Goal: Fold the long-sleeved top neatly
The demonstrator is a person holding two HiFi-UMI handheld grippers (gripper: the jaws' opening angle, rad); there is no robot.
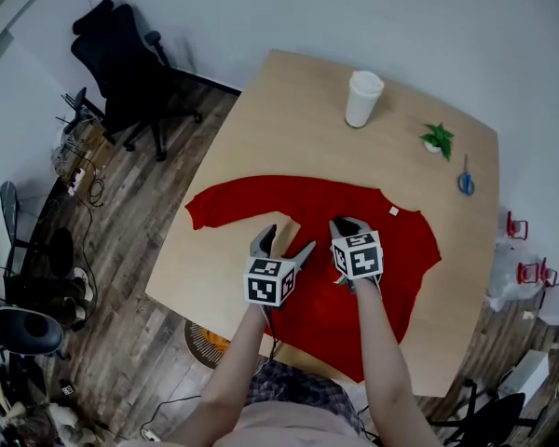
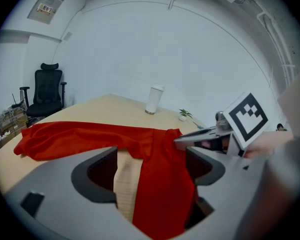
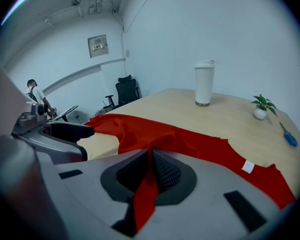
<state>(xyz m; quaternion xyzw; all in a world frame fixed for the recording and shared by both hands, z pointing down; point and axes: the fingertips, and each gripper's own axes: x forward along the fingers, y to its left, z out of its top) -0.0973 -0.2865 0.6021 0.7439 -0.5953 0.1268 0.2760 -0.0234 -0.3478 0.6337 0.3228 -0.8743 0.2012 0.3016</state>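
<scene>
- Long-sleeved top [image 1: 377,250], red, is spread on the near part of the table [image 1: 289,110], with one sleeve laid out to the left.
- A raised fold of it is clamped in the right gripper [image 3: 151,156].
- Left gripper [image 2: 150,171] is held with jaws apart; cloth lies loose between them.

Light wood table [image 1: 289,110], w/ 4 things on it. Red long-sleeved top [image 1: 317,198] spread over near half, front down, one sleeve out to left, hem at near edge, white label at neck. Far side: white lidded tumbler [image 1: 362,98], upright, well apart from top. To its right a small potted plant [image 1: 438,140], then blue-handled scissors [image 1: 466,182] lying flat nr right edge.
</scene>
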